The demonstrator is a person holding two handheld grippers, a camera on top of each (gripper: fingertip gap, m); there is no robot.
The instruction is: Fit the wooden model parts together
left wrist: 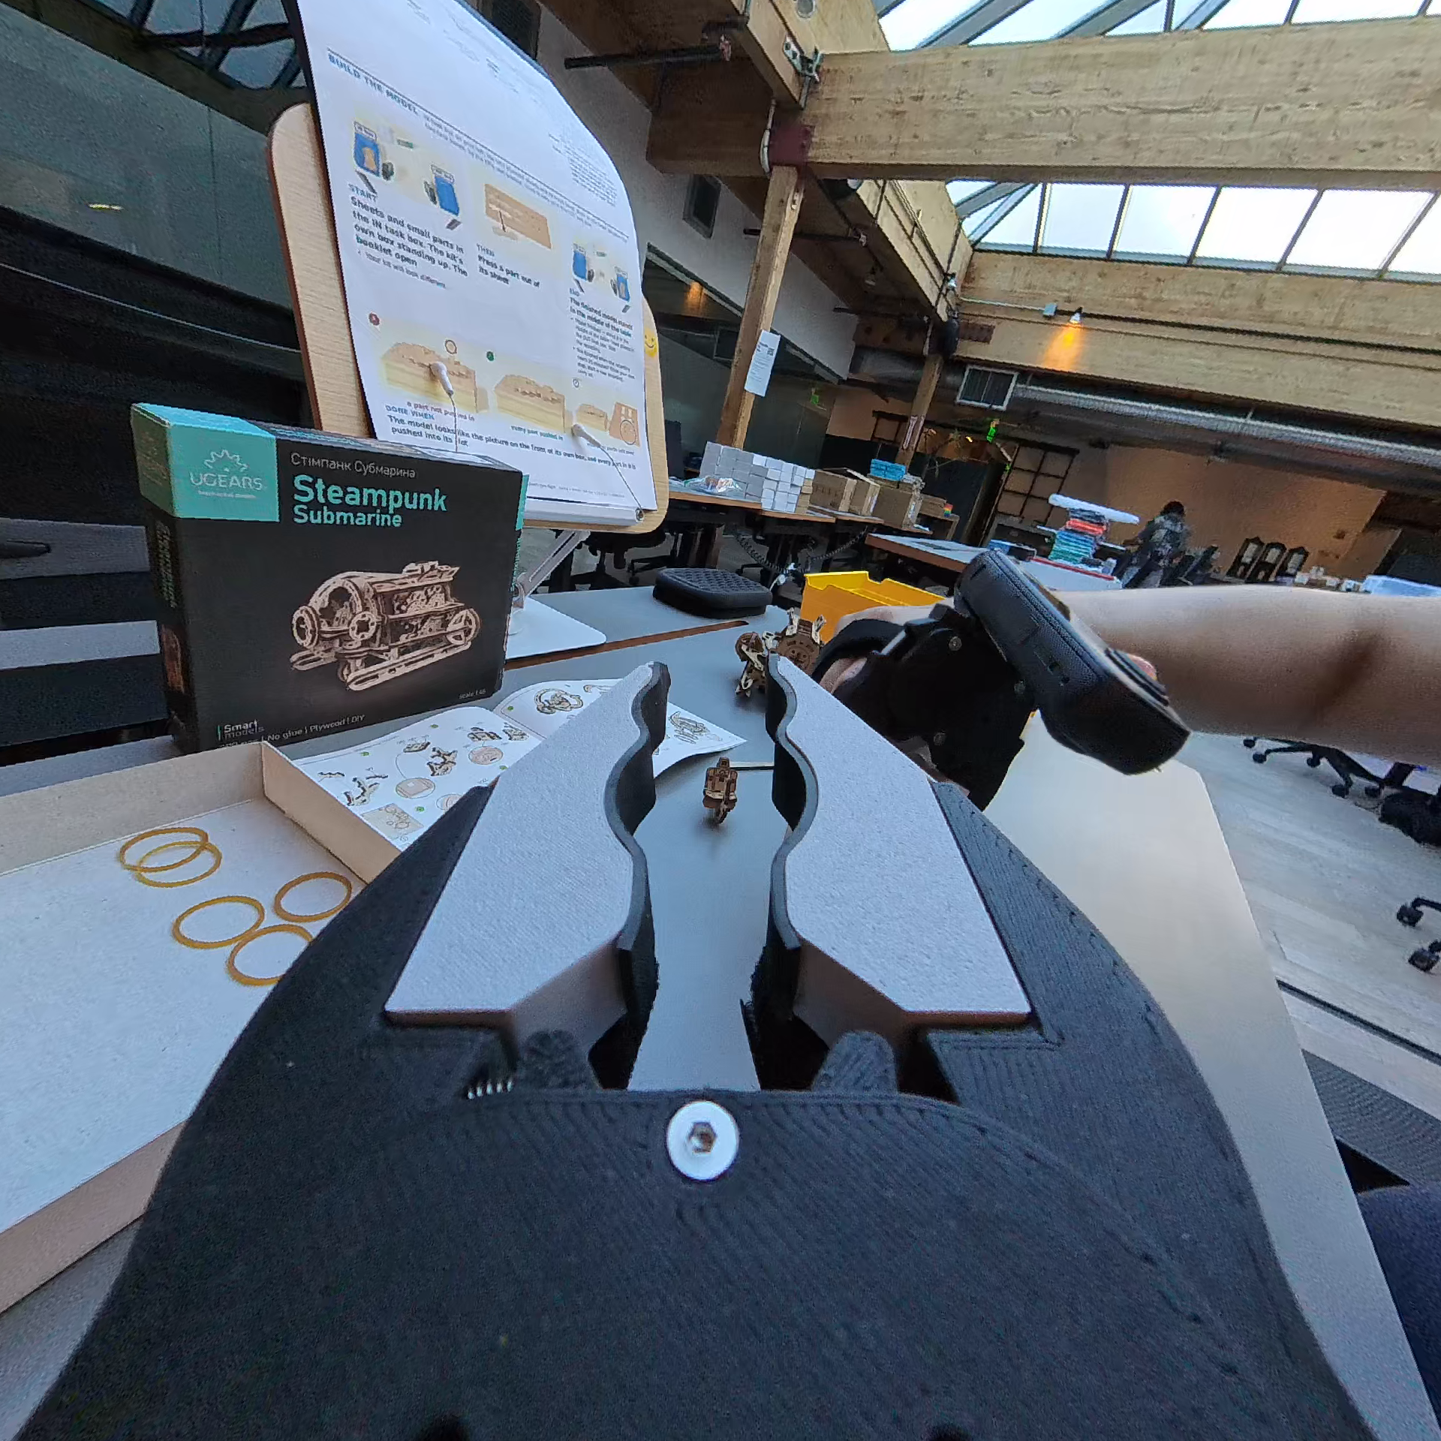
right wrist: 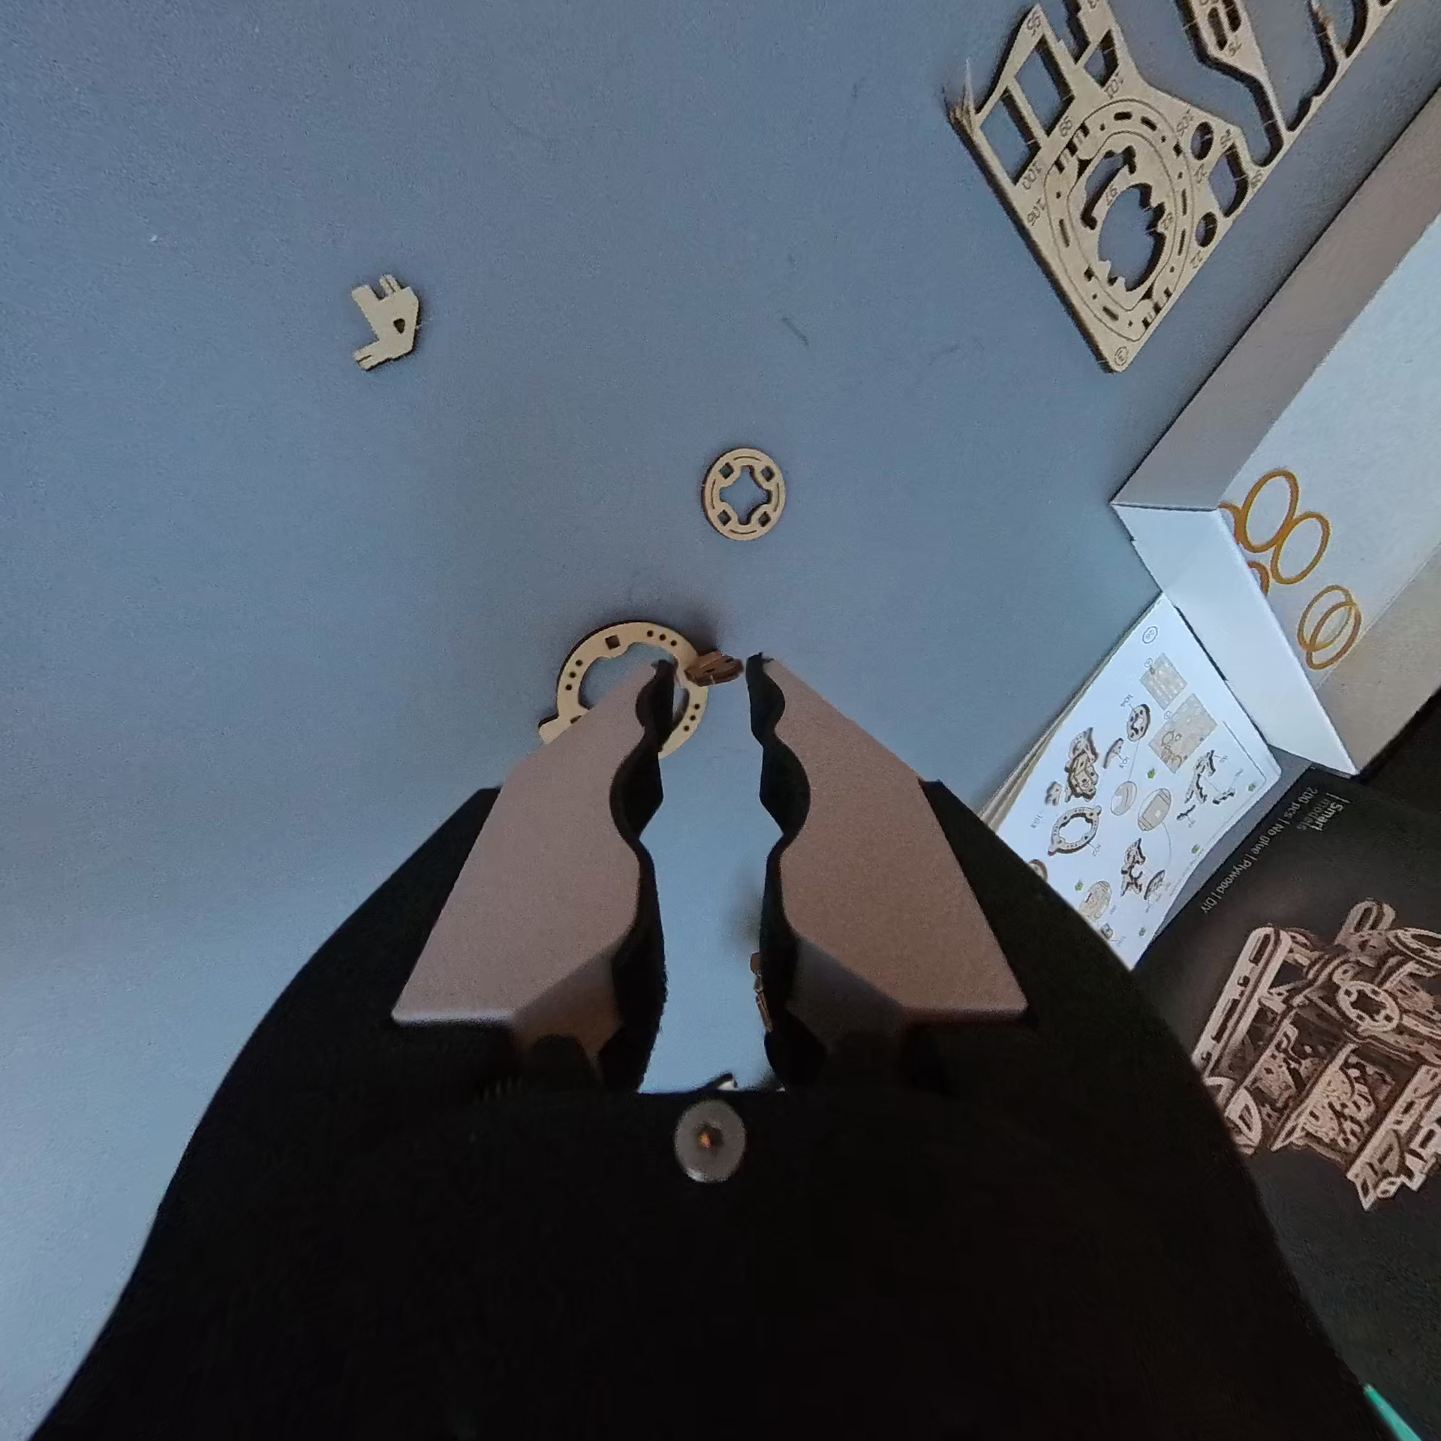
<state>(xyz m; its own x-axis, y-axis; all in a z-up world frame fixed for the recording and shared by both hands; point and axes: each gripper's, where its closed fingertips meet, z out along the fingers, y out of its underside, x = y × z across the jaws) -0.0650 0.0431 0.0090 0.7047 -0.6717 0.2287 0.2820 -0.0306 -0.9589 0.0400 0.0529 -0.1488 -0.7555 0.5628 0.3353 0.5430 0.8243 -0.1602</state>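
Your small dark-brown wooden sub-assembly (left wrist: pixel 719 789) is standing upright on the grey bench (left wrist: pixel 1092 897), framed in the gap between your left gripper (left wrist: pixel 717 686) fingers, which are spread moderately wide and holding nothing. In the right wrist view, a flat pale plywood ring with small holes and a notched centre (right wrist: pixel 624 678) is lying at 12 o'clock, partly under your right gripper (right wrist: pixel 708 672) fingertips, with a tiny dark wooden piece (right wrist: pixel 713 668) at the ring's 3 o'clock edge. Those fingers are also parted, gripping nothing, pointing steeply down at the bench. A round plywood disc with a star cutout (right wrist: pixel 745 493) is sitting farther toward 12, apart from the ring; an angular plywood scrap (right wrist: pixel 384 325) is resting at 10 o'clock. Bare bench is stretching leftward; the punched plywood sheet (right wrist: pixel 1131 179), white cardboard tray (right wrist: pixel 1216 593) and instruction booklet (right wrist: pixel 1123 787) are crowding 1 to 3 o'clock.
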